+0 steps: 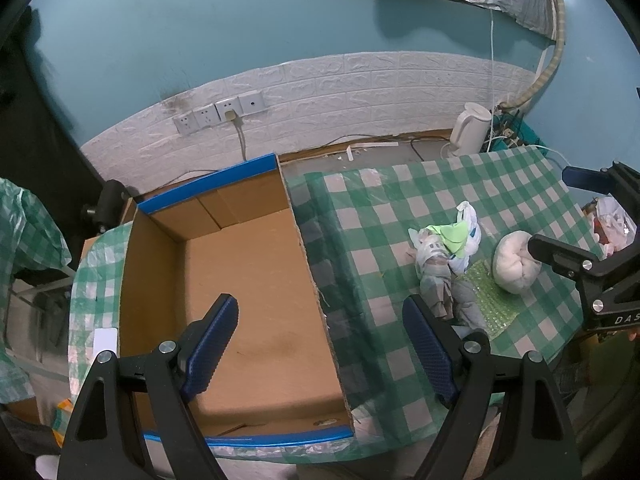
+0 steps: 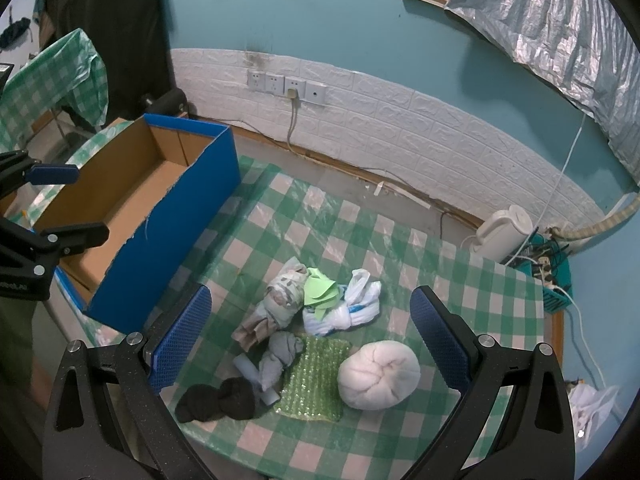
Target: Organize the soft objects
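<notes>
Teal wall (image 2: pixel 320 12) with white brick-pattern panel behind; desk under green-and-white checked plastic cloth (image 2: pixel 320 232). Open blue-sided cardboard box (image 1: pixel 248 280) stood at desk's left end, nothing inside. Left claw (image 1: pixel 324 344) hovered over box, jaws spread wide, holding nothing. Right claw (image 2: pixel 312 340) hung above pile, equally wide, gripping nothing. Pile lay right of box: white rolled cloth ball (image 2: pixel 379 374), green bubble-wrap sheet (image 2: pixel 316 380), black socks (image 2: pixel 218 400), grey sock (image 2: pixel 280 356), knotted white plastic bag (image 2: pixel 352 308), light green cloth (image 2: pixel 320 290).
</notes>
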### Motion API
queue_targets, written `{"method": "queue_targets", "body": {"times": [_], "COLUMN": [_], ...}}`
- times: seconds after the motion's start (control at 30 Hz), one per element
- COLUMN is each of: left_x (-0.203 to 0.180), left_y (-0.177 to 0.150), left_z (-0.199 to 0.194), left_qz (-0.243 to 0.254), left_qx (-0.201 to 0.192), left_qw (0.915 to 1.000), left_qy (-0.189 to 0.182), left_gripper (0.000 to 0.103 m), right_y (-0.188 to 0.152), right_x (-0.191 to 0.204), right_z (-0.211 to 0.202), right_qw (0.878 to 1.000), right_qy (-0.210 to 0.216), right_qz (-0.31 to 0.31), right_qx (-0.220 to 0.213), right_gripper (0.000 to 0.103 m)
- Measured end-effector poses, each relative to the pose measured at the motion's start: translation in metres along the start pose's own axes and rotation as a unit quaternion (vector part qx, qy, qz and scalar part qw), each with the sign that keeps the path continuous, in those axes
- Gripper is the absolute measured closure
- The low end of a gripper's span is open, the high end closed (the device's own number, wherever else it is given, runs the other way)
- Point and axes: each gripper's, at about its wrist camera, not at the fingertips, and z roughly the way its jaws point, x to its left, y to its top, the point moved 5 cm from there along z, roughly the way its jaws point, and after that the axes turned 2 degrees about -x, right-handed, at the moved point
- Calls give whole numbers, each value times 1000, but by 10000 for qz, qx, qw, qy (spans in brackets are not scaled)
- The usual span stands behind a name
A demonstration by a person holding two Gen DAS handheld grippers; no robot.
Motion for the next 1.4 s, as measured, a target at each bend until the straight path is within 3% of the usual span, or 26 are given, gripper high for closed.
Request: {"method": "queue_targets", "body": {"times": [0.47,1.4], "left_x": [-1,-28], "left_y": [8,15], "left_z": [1,31], "left_qz": [-24,174], "left_qx": [33,438], "left_qw": [9999,9989], "left_qy": [-92,-52], "left_gripper": [17,17], "right_y": [-4,-36], "right_x": [1,-50], "right_z": [0,11], "right_qw": [10000,9968], "right_qy": [-29,-373], "right_qz": [-28,444], "right_qx": [28,549], "right_gripper": [3,3]}}
